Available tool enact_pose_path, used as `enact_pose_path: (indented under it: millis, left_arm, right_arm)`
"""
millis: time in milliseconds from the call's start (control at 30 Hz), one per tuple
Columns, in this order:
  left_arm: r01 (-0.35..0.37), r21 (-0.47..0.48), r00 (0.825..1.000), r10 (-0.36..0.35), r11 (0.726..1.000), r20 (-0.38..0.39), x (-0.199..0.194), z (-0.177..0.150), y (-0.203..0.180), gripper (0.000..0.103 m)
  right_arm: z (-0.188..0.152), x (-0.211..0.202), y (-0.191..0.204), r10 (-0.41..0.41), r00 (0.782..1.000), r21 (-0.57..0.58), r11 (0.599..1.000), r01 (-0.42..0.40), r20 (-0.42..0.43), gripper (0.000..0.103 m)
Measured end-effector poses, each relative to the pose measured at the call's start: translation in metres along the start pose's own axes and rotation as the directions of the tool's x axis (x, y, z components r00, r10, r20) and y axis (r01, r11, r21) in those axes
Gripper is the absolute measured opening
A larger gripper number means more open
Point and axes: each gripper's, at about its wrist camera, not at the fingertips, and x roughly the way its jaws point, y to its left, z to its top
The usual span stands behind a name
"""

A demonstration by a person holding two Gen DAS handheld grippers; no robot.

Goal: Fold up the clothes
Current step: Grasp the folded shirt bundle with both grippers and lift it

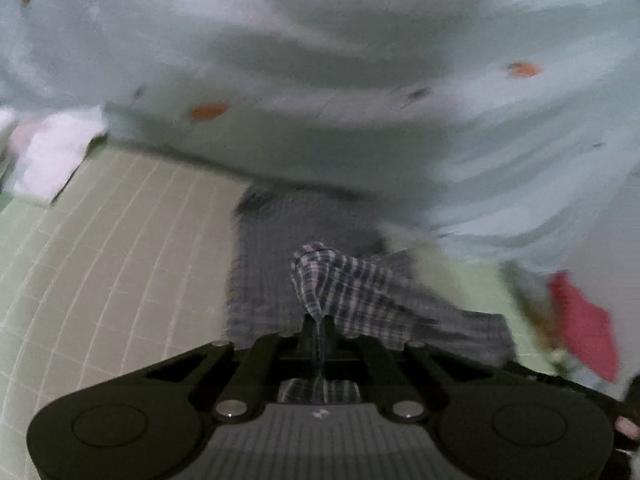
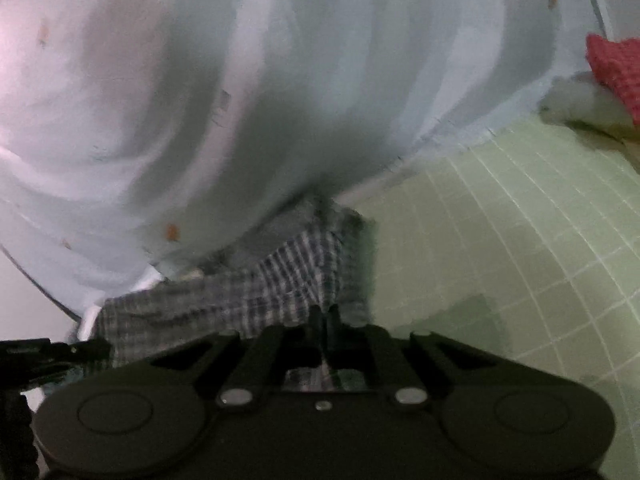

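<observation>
Pinching plaid cloth [image 1: 344,292], left gripper [image 1: 318,322] and right gripper [image 2: 324,314] are clamped on its edges; no writing readable; bare mat [image 2: 500,240] beside.

Pale spotted fabric [image 1: 320,80] is motion-blurred, hiding the plaid garment's [image 1: 352,292] far end.

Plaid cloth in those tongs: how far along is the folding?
Early. Nothing looks folded yet. In hand: both tongs, left and right, are shut on the plaid cloth, raising an edge off the green mat. Left: the fold itself, plus the red cloth lying aside.
</observation>
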Motion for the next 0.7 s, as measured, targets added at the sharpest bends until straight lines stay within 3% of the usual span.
enact_pose_path:
  millis: [67, 100, 133, 167, 200, 267, 433, 500, 700]
  left_arm:
    - [-0.076, -0.057, 0.995, 0.071, 0.996, -0.076, 0.024, -0.010, 0.013, 0.010]
    - [-0.107, -0.089, 0.988, 0.096, 0.990, -0.117, 0.032, -0.016, 0.022, 0.014]
    - [-0.118, -0.120, 0.984, 0.100, 0.986, -0.145, 0.033, -0.022, 0.031, 0.023]
    - [-0.129, -0.151, 0.980, 0.103, 0.980, -0.171, 0.033, -0.027, 0.039, 0.036]
    - [-0.132, -0.180, 0.979, 0.100, 0.975, -0.179, 0.030, -0.032, 0.046, 0.041]
    - [-0.125, -0.211, 0.980, 0.088, 0.969, -0.176, 0.020, -0.041, 0.053, 0.063]
    - [-0.123, -0.234, 0.977, 0.076, 0.964, -0.200, -0.002, -0.061, 0.057, 0.079]
    - [-0.123, -0.225, 0.973, 0.073, 0.967, -0.219, -0.007, -0.068, 0.055, 0.080]
    - [-0.067, -0.229, 0.966, 0.006, 0.971, -0.258, -0.023, -0.084, 0.056, 0.081]
  right_arm:
    - [-0.003, 0.012, -0.004, -0.054, 0.997, -0.002, 0.999, 0.054, -0.048, 0.019]
    - [-0.005, 0.017, -0.005, -0.083, 0.994, -0.004, 0.997, 0.083, -0.071, 0.030]
    - [-0.007, 0.019, -0.006, -0.105, 0.991, -0.005, 0.994, 0.105, -0.083, 0.041]
    - [-0.010, 0.017, -0.007, -0.122, 0.989, -0.004, 0.992, 0.122, -0.087, 0.058]
    - [-0.014, 0.014, -0.009, -0.137, 0.987, -0.002, 0.990, 0.138, -0.087, 0.063]
    - [-0.024, 0.006, -0.013, -0.157, 0.982, 0.017, 0.987, 0.160, -0.104, 0.073]
    - [-0.053, -0.013, -0.018, -0.202, 0.963, 0.094, 0.971, 0.221, -0.180, 0.102]
    - [-0.064, -0.018, -0.020, -0.201, 0.957, 0.161, 0.958, 0.237, -0.211, 0.103]
    - [-0.090, -0.031, -0.036, -0.087, 0.962, 0.383, 0.905, 0.185, -0.258, 0.103]
